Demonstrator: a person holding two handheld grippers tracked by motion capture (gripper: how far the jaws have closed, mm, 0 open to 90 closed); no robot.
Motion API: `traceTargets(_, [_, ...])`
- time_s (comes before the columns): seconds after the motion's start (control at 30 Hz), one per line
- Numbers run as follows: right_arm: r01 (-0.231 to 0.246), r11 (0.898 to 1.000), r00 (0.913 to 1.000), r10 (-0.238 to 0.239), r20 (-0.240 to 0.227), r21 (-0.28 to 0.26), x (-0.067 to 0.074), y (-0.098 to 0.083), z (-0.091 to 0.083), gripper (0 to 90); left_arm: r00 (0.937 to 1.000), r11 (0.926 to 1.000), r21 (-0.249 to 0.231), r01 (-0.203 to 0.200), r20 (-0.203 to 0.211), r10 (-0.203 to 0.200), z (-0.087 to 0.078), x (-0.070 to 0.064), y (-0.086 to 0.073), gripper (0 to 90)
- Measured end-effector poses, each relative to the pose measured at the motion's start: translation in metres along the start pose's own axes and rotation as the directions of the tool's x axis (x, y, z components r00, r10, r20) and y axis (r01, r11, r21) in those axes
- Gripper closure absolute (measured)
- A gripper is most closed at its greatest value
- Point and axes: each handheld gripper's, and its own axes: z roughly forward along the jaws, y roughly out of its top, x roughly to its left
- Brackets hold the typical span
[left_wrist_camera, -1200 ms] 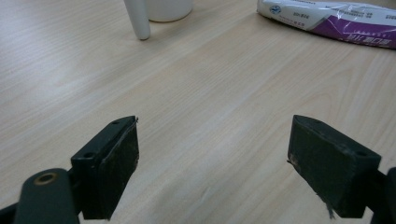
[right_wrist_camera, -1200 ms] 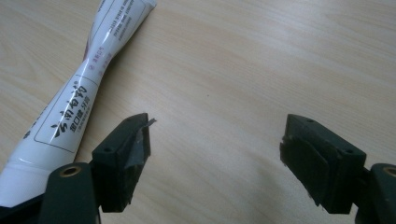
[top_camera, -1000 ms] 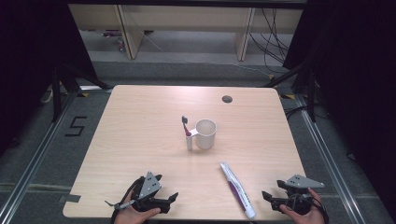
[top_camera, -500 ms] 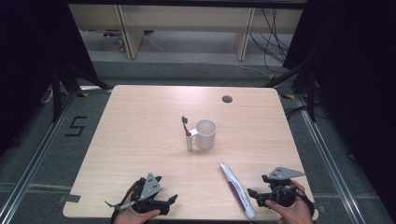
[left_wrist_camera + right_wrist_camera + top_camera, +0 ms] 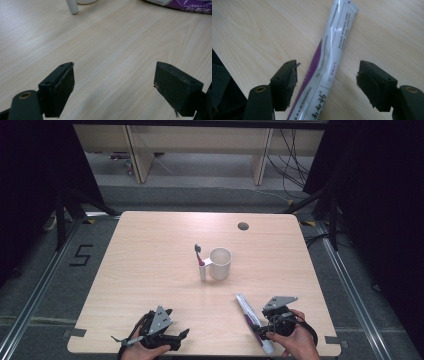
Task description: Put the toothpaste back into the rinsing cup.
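A white and purple toothpaste tube (image 5: pixel 246 309) (image 5: pixel 329 57) lies near the table's front edge, right of centre. My right gripper (image 5: pixel 258 331) (image 5: pixel 327 82) is lowered over its near end. Its jaws have just been closing, and the tube lies between them with a gap on each side. A white mug (image 5: pixel 220 263) stands mid-table with a toothbrush (image 5: pixel 199 254) upright in a holder on its left side. My left gripper (image 5: pixel 181 336) (image 5: pixel 113 82) rests open at the front left over bare wood. The mug's base (image 5: pixel 85 1) and the tube (image 5: pixel 185 3) show at the top of the left gripper view.
The light wooden table (image 5: pixel 150 260) has a round cable hole (image 5: pixel 243 226) at the back right. Its front edge runs just under both hands. Dark floor with rails surrounds it, and shelving stands behind.
My right gripper has moved left along the front edge, from the table's right corner onto the tube's near end. The left gripper has stayed put.
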Motion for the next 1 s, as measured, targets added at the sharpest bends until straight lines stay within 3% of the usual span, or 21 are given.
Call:
traceTargets(0.13, [0.028,0.998,0.9996,-0.028,-0.010,0.048,0.003,0.003,0.005,38.6,0.9989,0.9985,0.031,-0.046,-0.005,0.046,-0.002,0.003,0.001,16.4])
traceTargets(0.27, [0.010,0.998,0.9999,-0.010,-0.002,0.064,0.004,0.005,0.011,42.9,0.9989,0.9984,0.033,-0.047,-0.006,0.047,-0.001,0.002,0.001,16.4])
traceTargets(0.33, [0.035,0.996,0.9994,-0.034,-0.010,0.079,0.002,0.006,0.011,45.6,0.9987,0.9978,0.043,-0.051,0.007,0.051,-0.001,0.003,0.001,16.4])
traceTargets(0.4, [0.017,0.996,0.9998,-0.017,-0.007,0.092,0.003,0.007,0.013,47.8,0.9997,0.9996,0.017,-0.022,0.010,0.022,0.000,0.000,0.001,16.4])
traceTargets(0.57, [0.021,0.993,0.9997,-0.019,-0.012,0.120,0.005,0.010,0.016,51.1,0.9998,0.9997,0.017,-0.015,0.010,0.015,0.000,-0.001,0.000,16.3])
traceTargets(0.63, [0.025,0.990,0.9996,-0.023,-0.015,0.142,0.006,0.012,0.018,51.4,0.9993,0.9988,0.034,-0.036,0.009,0.035,-0.001,0.000,0.000,16.4])
traceTargets(0.7, [0.027,0.986,0.9996,-0.029,0.006,0.165,0.007,0.015,0.019,53.0,0.9997,0.9995,0.022,-0.022,0.011,0.022,0.000,-0.001,0.000,16.4])
traceTargets(0.77, [0.060,0.984,0.9982,-0.058,-0.015,0.166,0.007,0.018,0.020,55.8,0.9998,0.9998,0.013,-0.015,0.014,0.015,0.000,-0.001,0.000,16.4])
traceTargets(0.87, [0.064,0.978,0.9979,-0.061,-0.020,0.200,0.009,0.022,0.020,58.9,0.9997,0.9997,0.017,-0.018,0.016,0.018,0.000,-0.001,0.000,16.4])
traceTargets(0.9, [0.087,0.973,0.9962,-0.084,-0.025,0.212,0.008,0.024,0.021,59.3,0.9998,0.9996,0.018,-0.020,0.010,0.020,0.000,-0.001,0.000,16.3])
traceTargets(1.0, [0.087,0.963,0.9961,-0.088,-0.009,0.255,0.010,0.027,0.020,60.1,0.9989,0.9986,0.030,-0.044,0.017,0.044,-0.001,0.000,0.001,16.4])
